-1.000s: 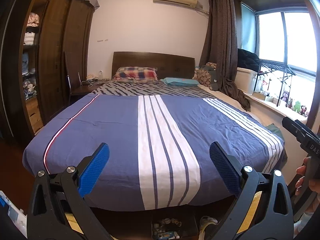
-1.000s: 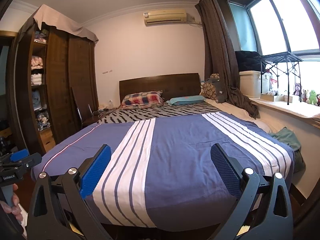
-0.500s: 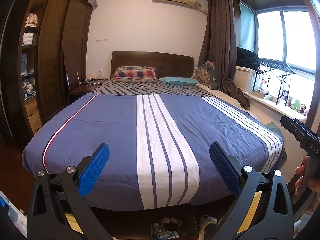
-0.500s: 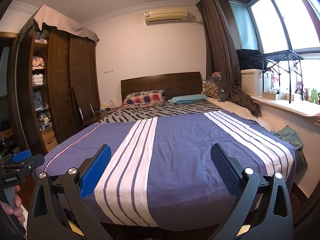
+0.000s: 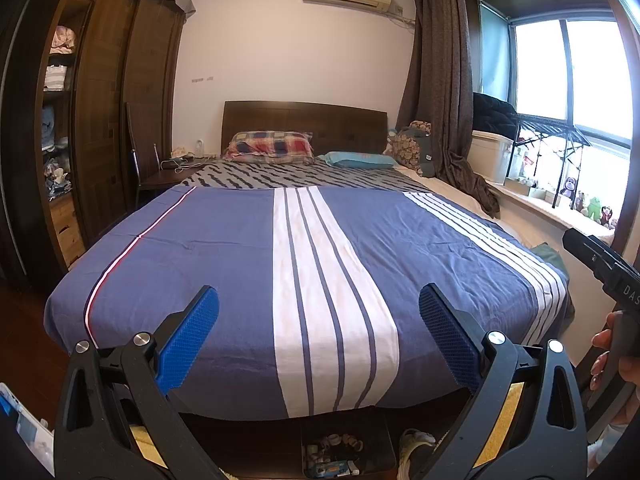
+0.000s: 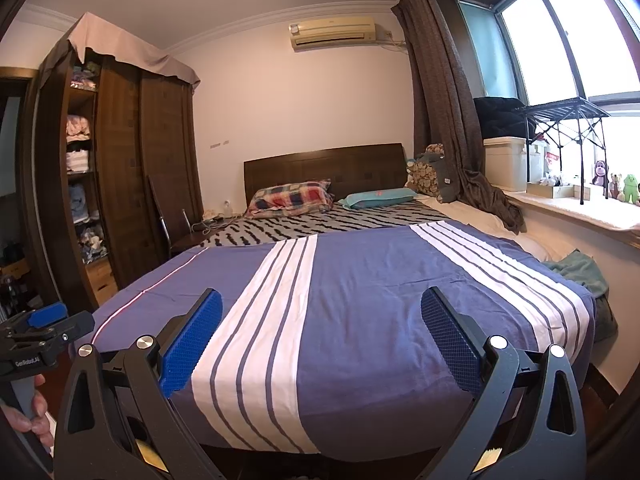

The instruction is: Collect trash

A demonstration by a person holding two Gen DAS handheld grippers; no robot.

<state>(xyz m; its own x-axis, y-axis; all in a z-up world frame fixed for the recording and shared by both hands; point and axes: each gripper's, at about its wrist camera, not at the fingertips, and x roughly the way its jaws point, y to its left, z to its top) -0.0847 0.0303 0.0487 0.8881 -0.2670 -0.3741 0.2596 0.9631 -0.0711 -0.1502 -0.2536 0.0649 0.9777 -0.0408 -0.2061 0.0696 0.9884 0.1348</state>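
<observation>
Bedroom with a blue, white-striped bed (image 5: 240, 248) — both blue-padded claws, left claw (image 5: 319, 300) and right claw (image 6: 321, 302), gape wide, grasping nothing; a small cluttered box of scraps (image 5: 336, 454) sits under the bed's foot.

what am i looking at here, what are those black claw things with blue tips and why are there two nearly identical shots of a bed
The claws are handheld grippers, not a robot: a person holds one in each hand, and a wide-angle camera on each looks forward between its two fingers. One picture comes from the left gripper, the other from the right gripper, hence two similar views. Each camera also catches the other tool at its edge: the left view shows the person's right hand on a handle, the right view the left hand.

Both grippers are open and hold nothing. Ahead is a bed with a blue and white striped cover, a plaid pillow and a teal pillow. No trash shows on the cover. A box of small clutter sits under the bed's foot.
</observation>
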